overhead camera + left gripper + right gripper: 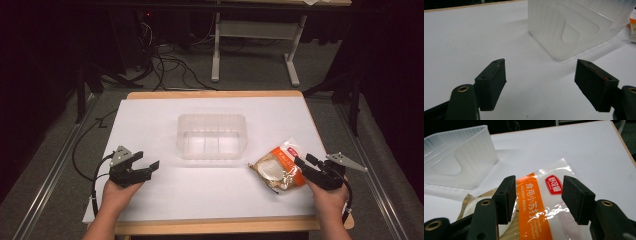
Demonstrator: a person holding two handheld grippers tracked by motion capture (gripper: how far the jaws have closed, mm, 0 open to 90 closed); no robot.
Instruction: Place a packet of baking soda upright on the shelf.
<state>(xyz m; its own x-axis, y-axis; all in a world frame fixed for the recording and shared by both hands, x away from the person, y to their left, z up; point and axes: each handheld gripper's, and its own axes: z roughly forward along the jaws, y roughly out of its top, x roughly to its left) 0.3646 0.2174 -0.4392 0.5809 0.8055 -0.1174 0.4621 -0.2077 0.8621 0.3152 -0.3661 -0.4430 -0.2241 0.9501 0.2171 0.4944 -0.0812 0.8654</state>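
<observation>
A clear plastic bag [277, 167] with an orange stripe, a red label and white powder inside lies flat on the white table top, right of centre. My right gripper [305, 160] reaches it from the near right. In the right gripper view, the right gripper [539, 180] stands open with the bag's [536, 202] upper part between its pads, which are not pressing on it. A translucent plastic container [212, 136] stands mid-table. My left gripper [146, 160] rests open at the near left, and in its own view, the left gripper [541, 63] points at the container [574, 27] with nothing between its jaws.
The white table top [150, 115] has a wooden edge all round. Cables trail off its left side, and a metal desk frame [255, 50] stands on the floor behind. Bare surface lies between the container and the front edge.
</observation>
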